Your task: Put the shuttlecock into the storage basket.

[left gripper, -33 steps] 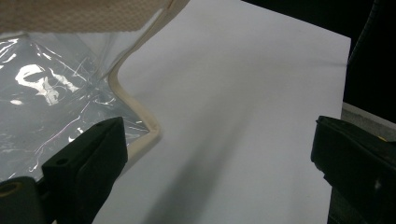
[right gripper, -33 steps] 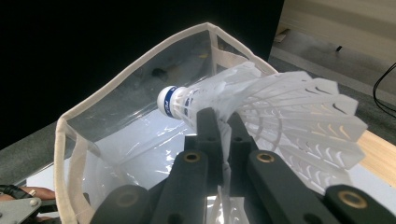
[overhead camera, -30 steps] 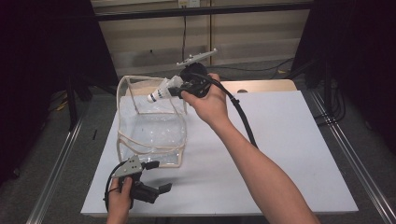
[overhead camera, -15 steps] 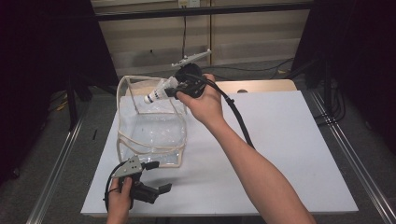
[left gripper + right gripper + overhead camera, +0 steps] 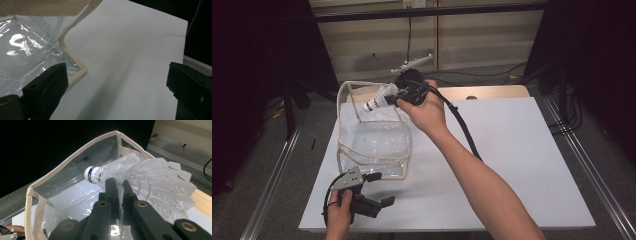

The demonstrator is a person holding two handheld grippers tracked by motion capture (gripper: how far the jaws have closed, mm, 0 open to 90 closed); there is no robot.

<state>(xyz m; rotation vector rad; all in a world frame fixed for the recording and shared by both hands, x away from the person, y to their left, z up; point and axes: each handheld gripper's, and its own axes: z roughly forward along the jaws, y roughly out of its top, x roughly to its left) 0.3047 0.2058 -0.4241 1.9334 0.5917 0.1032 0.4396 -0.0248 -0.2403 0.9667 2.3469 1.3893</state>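
Shuttlecock [image 5: 140, 173] pinched by its white plastic skirt between the jaws of the right gripper [image 5: 398, 98], cork end with a blue band pointing away from the hand. In the high view the shuttlecock [image 5: 377, 102] hangs at the open top of the clear bag [image 5: 372, 145], tilted, cork toward 8 o'clock and low, just inside the bag's far rim. In the right gripper view the cork sits above the bag's mouth, the cream-edged rim curving round behind and below it; whether the skirt touches the rim at 1 o'clock, cannot tell.

Bag stands upright on the white counter [image 5: 522, 150], toward 10 o'clock of the counter's middle, mouth open upward. Walls clear plastic, seams and rim cream tape.

Right hand [image 5: 424, 107] grips its tool above the bag's far right corner; black cable runs off it toward 5 o'clock along the forearm.

Left gripper [image 5: 387, 201] low at 7 o'clock of the counter, just beside the bag's near edge, held by the left hand [image 5: 339, 212]. Jaws spread wide, nothing between them. In the left gripper view the bag's near bottom corner [image 5: 75, 72] lies by the left-hand jaw, bare counter [image 5: 130, 62] between the two jaws.
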